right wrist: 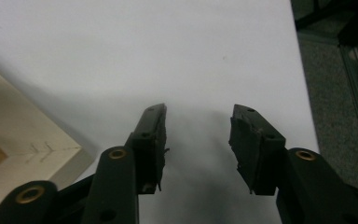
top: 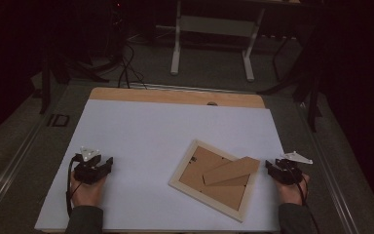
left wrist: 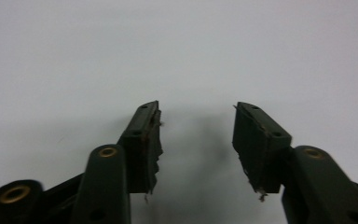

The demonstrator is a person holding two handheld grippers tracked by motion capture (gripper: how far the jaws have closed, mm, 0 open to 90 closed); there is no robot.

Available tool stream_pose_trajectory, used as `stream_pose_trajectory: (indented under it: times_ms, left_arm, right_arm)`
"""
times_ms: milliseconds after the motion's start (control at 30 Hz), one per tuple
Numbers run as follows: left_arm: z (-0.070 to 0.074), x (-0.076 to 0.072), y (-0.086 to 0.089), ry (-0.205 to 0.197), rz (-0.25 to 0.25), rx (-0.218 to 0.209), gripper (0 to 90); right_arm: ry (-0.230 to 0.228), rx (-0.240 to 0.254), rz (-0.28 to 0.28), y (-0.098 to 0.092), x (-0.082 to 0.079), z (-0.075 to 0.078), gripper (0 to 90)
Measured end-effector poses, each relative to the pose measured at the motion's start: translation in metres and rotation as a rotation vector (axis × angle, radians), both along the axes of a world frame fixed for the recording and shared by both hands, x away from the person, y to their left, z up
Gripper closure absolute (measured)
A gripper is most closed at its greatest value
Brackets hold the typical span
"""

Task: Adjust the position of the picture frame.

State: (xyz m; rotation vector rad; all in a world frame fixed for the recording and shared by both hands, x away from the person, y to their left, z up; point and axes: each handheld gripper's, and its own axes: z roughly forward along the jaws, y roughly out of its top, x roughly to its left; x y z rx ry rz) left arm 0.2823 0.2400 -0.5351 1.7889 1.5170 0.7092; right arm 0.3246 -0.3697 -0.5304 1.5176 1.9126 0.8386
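A pale wooden picture frame (top: 214,179) lies face down on the white table top (top: 151,141), its brown backing board up and its stand flap (top: 231,170) folded out across it. My right gripper (top: 271,168) rests on the table just right of the frame, jaws open over bare white surface; in the right gripper view (right wrist: 198,140) the frame's corner (right wrist: 23,135) sits to the left of the jaws. My left gripper (top: 108,163) rests near the table's front left, well apart from the frame, open with nothing between its jaws (left wrist: 198,140).
The white sheet covers a wooden table whose bare strip (top: 175,96) shows at the far edge. Grey floor (top: 360,161) lies right of the table. A white desk frame (top: 214,34) and cables (top: 126,68) stand on the floor beyond.
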Motion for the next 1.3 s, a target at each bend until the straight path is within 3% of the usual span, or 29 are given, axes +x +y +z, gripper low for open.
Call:
stream_pose_trajectory:
  times_ms: [67, 267, 467, 700, 967, 1133, 1300]
  left_arm:
    - [0.004, -0.003, -0.005, -0.037, -0.035, 0.014, 53.0]
    - [0.011, -0.009, -0.013, -0.037, -0.094, 0.004, 53.7]
    - [0.017, -0.013, -0.013, -0.036, -0.124, -0.093, 54.2]
    - [0.025, -0.019, -0.016, -0.040, -0.177, -0.146, 64.9]
    - [0.032, -0.025, -0.034, -0.053, -0.280, -0.117, 90.0]
    - [0.034, -0.028, -0.053, -0.052, -0.352, -0.106, 90.0]
    - [0.034, -0.030, -0.066, -0.047, -0.400, -0.104, 90.0]
  right_arm:
    - [-0.011, 0.008, 0.005, -0.001, -0.001, 0.002, 56.7]
    - [-0.016, 0.005, 0.018, -0.001, -0.005, 0.003, 57.9]
    - [-0.025, 0.015, 0.034, 0.000, -0.004, 0.006, 58.1]
    - [-0.031, 0.013, 0.057, 0.005, -0.006, 0.011, 60.2]
    - [-0.036, 0.028, 0.094, 0.006, -0.004, 0.015, 69.5]
    - [-0.039, 0.073, 0.129, 0.006, -0.003, 0.018, 80.8]
    - [-0.034, 0.076, 0.159, 0.006, -0.002, 0.021, 89.4]
